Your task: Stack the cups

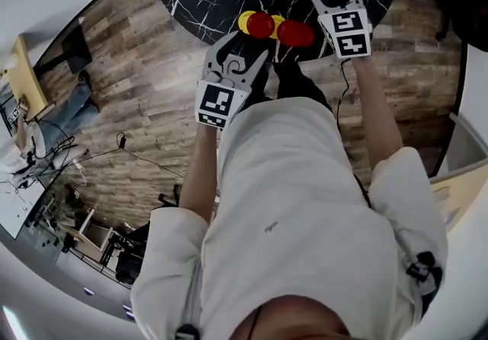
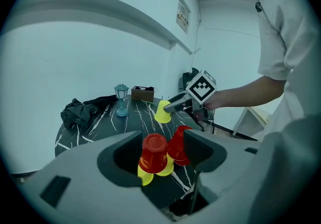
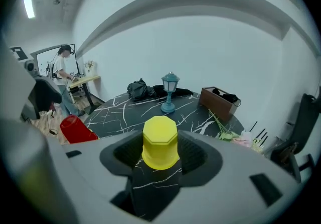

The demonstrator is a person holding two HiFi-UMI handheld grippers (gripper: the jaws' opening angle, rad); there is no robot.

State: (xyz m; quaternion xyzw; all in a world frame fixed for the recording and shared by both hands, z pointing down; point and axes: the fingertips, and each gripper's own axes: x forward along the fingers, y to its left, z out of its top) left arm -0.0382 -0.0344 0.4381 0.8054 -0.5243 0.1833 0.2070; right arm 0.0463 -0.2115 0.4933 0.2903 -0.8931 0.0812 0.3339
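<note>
Right gripper view: your right claw (image 3: 160,153) clamps a faceted yellow cup (image 3: 160,140) over the veined black surface (image 3: 125,111); your left claw (image 2: 163,150) gapes.

In the jaws: a yellow cup (image 3: 160,140), upside down, base on top.
Grip: the right gripper (image 3: 160,153) has a pad pressed on each side of the cup's wall.
Underneath: a black table (image 3: 125,112) with white veins.
Off to the left: a red cup (image 3: 77,128), tilted, well apart from the yellow one.
Far side: a blue lantern (image 3: 170,92) stands upright, with a dark cloth heap (image 3: 140,89) to its left and a brown box (image 3: 219,102) to its right.
Right edge: flowers (image 3: 235,137) lying flat.
Background: a person (image 3: 62,72) at a desk.
</note>
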